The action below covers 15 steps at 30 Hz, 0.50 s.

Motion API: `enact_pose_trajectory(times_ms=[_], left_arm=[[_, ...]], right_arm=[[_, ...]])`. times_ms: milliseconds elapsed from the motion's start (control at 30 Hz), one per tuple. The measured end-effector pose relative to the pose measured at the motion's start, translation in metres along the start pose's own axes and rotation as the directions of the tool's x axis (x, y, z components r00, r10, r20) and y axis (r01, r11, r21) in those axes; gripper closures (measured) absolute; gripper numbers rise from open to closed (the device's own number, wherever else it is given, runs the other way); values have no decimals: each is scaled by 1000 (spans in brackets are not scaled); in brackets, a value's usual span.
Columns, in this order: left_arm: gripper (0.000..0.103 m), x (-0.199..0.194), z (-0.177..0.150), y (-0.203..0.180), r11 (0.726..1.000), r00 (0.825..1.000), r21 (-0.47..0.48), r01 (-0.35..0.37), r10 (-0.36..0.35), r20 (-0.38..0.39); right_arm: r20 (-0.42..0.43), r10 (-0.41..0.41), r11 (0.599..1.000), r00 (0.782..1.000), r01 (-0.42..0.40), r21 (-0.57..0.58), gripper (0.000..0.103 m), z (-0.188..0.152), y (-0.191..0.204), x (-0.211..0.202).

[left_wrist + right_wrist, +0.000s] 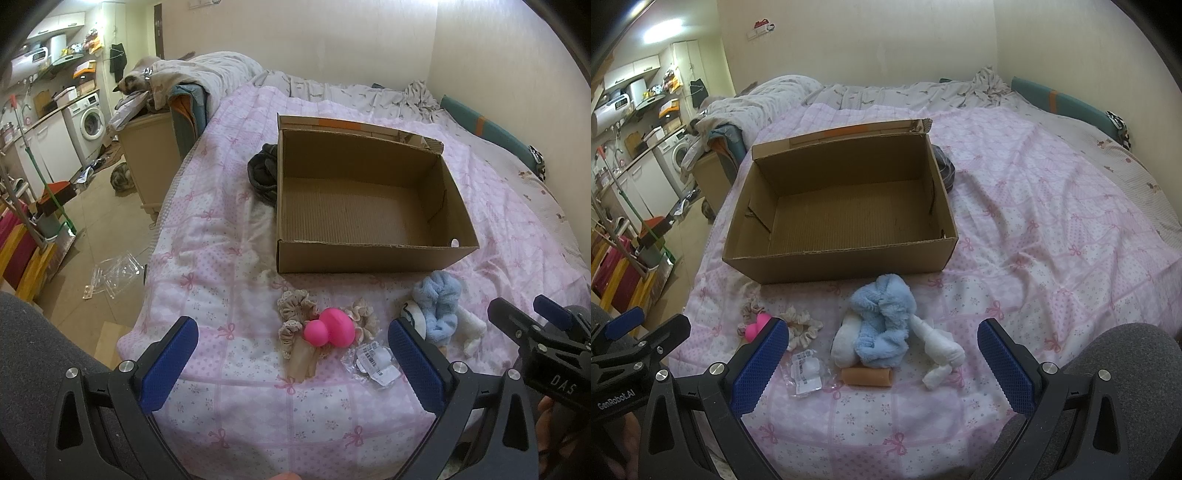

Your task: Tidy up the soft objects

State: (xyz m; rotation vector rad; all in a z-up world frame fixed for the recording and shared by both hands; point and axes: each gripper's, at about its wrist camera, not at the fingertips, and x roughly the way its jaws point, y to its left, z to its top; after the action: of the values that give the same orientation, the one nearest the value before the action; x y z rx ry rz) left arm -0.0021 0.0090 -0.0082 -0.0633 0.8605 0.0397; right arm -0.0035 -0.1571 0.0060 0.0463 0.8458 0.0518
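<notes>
An empty cardboard box [369,254] [842,264] sits open on the pink quilt. In front of it lie a pink rubbery toy [327,326] [757,326], beige scrunchies [295,304] [805,325], a fluffy blue piece [439,306] [882,321], white rolled socks [938,343], a tan roll [866,376] and a clear packet [373,362] [807,373]. My left gripper [291,354] is open, hovering just short of the pink toy. My right gripper [882,354] is open, just short of the blue piece.
A dark garment [264,171] [945,166] lies against the box's far side. The bed's left edge drops to a cluttered floor with plastic pieces [114,275]. A bedside cabinet [151,158] and rumpled bedding [207,70] stand beyond. A wall bounds the right.
</notes>
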Motion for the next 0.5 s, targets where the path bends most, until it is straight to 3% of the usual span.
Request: enact_pose_trajectory(times_ms=[333, 500], left_arm=[[0, -13, 12, 6, 999, 999, -16, 34, -35, -25], [0, -19, 24, 4, 1000, 999, 5, 7, -6, -41]], right_arm=[[16, 12, 999, 1000, -13, 35, 0, 8, -11, -6], [3, 46, 994, 999, -46, 95, 0, 25, -26, -8]])
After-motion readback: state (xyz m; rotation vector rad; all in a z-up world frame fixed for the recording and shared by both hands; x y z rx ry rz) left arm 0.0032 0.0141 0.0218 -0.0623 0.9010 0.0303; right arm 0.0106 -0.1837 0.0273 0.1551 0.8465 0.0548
